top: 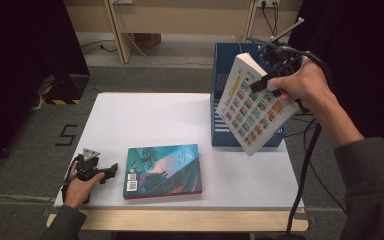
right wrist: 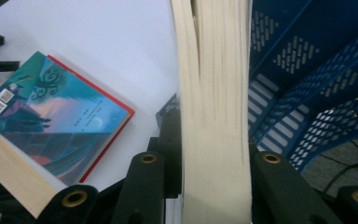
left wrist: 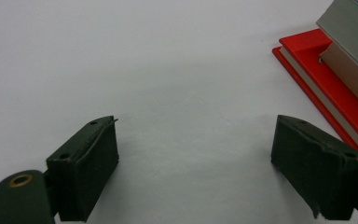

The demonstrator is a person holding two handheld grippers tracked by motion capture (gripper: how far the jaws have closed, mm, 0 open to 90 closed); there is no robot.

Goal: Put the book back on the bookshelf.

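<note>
Right gripper [top: 269, 82] fingers clamped book [top: 252, 105] at upper right; left gripper [top: 111, 170] wide, idle. Tilted book could clip bin [top: 220, 75] rim.

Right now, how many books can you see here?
2. A white book with small pictures on its cover is held up in the right gripper by the blue rack. A teal book lies flat on the table.
</note>
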